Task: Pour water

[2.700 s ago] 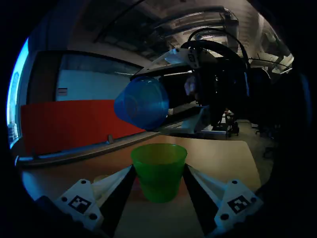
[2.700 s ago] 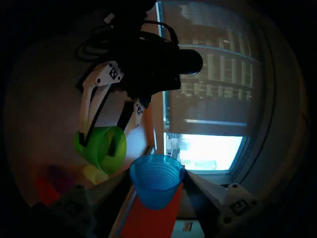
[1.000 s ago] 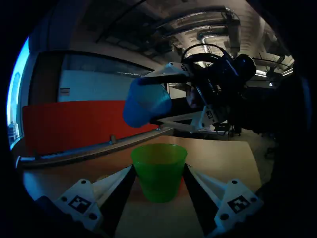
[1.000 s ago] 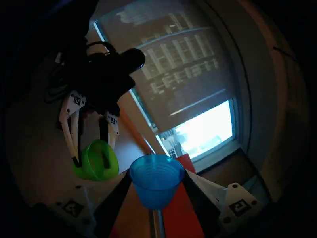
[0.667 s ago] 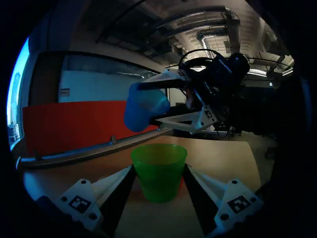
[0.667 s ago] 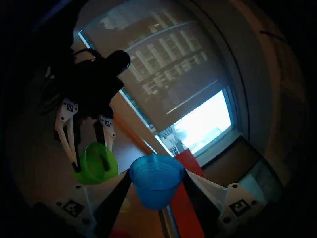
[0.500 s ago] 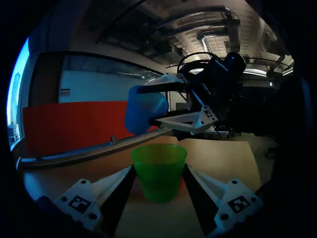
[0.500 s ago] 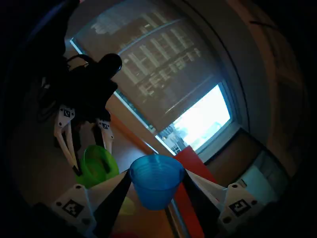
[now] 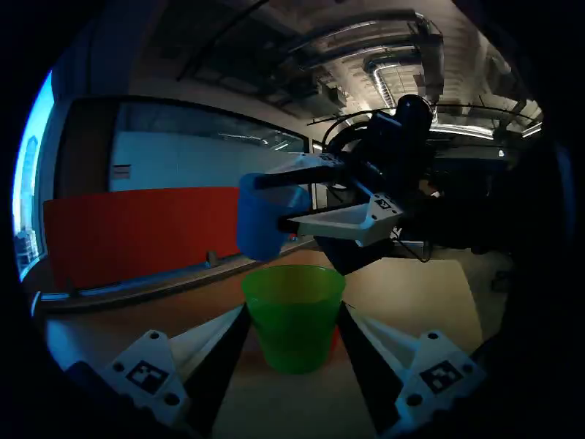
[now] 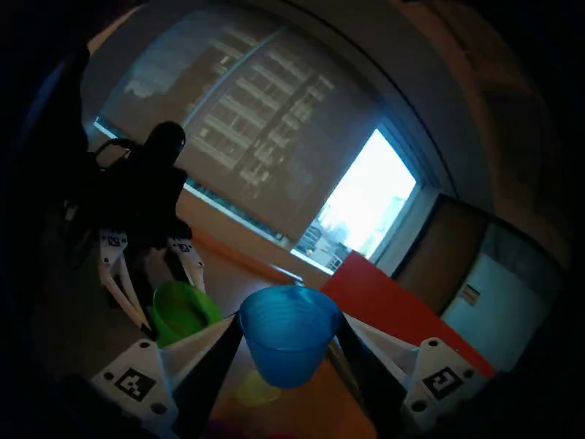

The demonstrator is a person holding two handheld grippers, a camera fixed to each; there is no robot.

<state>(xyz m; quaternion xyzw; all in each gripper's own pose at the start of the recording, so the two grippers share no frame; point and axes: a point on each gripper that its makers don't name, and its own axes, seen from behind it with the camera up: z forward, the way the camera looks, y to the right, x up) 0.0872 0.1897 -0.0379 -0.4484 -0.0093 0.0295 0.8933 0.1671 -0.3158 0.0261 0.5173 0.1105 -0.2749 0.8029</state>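
Note:
In the left gripper view, my left gripper [image 9: 294, 322] is shut on a green cup [image 9: 293, 316], upright above a wooden table [image 9: 409, 289]. Beyond it the right gripper [image 9: 281, 201] holds a blue cup [image 9: 263, 214], nearly upright, just above and left of the green cup's rim. In the right gripper view, my right gripper [image 10: 289, 351] is shut on the blue cup [image 10: 289, 342], mouth open toward the camera. The left gripper [image 10: 157, 293] with the green cup [image 10: 180, 310] sits to the lower left. Whether either cup holds water I cannot tell.
A red panel [image 9: 139, 227] and a window ledge [image 9: 146, 282] run behind the table. A bright window [image 10: 362, 197] with a blind lies ahead in the right gripper view. A yellowish object [image 10: 256, 388] lies on the table [image 10: 322, 410] below the blue cup.
The right gripper has rotated the blue cup from tipped on its side back to nearly upright and brought it lower, closer to the green cup. The left gripper has held still.

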